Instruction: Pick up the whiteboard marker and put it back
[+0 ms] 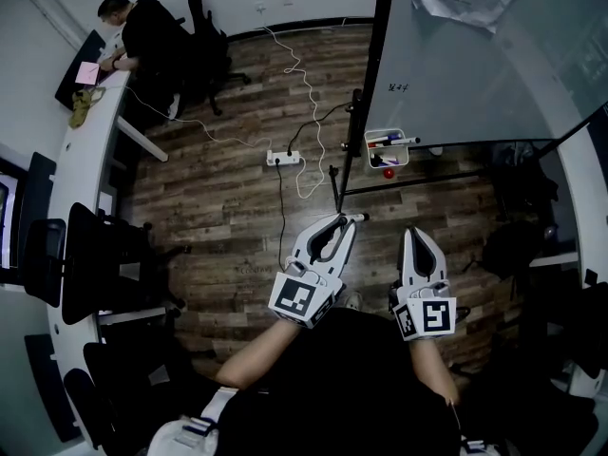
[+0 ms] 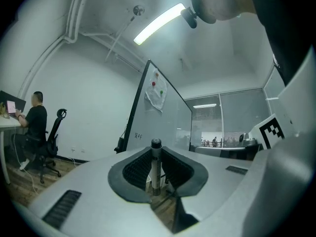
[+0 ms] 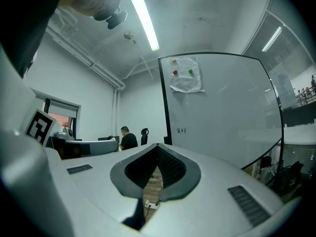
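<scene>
Whiteboard at 1 o'clock, tray on its lower edge.
Left hand-held gripper at centre, clamped on whiteboard marker, which sits crosswise at jaw tips.
Right hand-held gripper at 3 o'clock of left, clenched, empty.
Pick-up done. Put-back left, tray well apart.

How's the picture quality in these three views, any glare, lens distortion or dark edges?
Head view: a heavy fisheye bends the floor, and the corners go dark. Left gripper view: the ceiling light is blown out, a round black border frames the picture, and the marker is sharp. Right gripper view: a light strip glares, and the whiteboard frame bows with the lens.
</scene>
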{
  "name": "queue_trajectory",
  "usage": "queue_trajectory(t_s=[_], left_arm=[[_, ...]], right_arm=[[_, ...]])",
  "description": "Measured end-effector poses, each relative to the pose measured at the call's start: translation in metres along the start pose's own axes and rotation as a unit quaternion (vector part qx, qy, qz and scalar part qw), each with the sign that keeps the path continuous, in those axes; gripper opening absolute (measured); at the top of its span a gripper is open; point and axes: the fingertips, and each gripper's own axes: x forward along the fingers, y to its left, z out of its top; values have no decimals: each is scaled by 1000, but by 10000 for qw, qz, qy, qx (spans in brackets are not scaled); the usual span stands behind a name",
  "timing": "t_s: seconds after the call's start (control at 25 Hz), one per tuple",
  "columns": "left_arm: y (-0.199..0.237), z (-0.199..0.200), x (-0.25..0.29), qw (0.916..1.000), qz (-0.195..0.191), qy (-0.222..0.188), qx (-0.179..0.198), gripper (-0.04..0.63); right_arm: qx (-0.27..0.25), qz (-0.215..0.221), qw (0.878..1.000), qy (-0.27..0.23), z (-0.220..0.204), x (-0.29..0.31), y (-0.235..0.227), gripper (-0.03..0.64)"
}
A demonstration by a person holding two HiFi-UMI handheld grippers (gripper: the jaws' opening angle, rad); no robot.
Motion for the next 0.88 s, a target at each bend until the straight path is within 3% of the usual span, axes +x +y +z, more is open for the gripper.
queue_trajectory(t_s=[0.88], left_arm=[[24,-3,-17,9986,-386,11,-364,71]], right_arm=[[-91,-410,9990,178,-8,6,38,14]])
